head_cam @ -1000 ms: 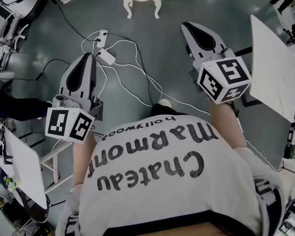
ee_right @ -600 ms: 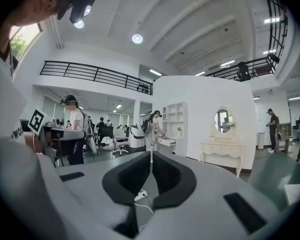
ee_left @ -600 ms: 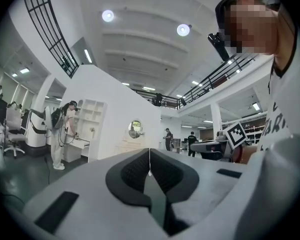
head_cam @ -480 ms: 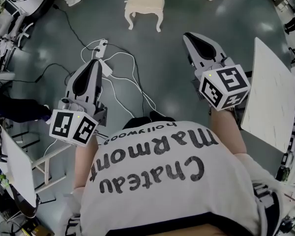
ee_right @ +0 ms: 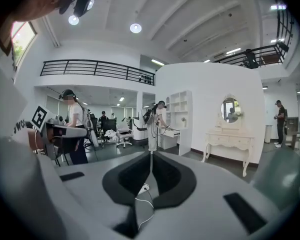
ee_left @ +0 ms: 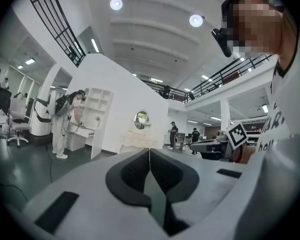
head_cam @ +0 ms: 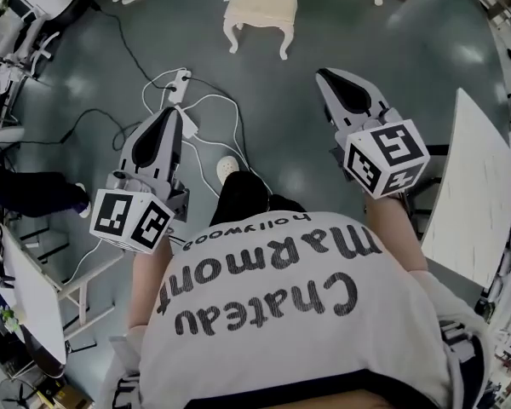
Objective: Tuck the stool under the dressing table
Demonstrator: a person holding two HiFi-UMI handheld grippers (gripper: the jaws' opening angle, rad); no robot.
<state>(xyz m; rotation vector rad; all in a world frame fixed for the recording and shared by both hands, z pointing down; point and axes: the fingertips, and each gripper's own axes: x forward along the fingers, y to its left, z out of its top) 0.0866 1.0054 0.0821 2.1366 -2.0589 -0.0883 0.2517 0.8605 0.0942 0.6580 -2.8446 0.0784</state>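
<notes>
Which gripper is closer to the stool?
Right. The right gripper is short of the stool, slightly to its right; the left gripper hangs farther back, to its left, over the cables.

The person's shirt (head_cam: 272, 296) reads "Chateau Marmont" large and "hollywood" small.

The stool (head_cam: 261, 11) is standing on the floor ahead of the person. The cords (head_cam: 180, 85) are lying in between, just beside the left gripper (head_cam: 166, 116). The dressing table (ee_right: 230, 140) is standing against a wall.
</notes>
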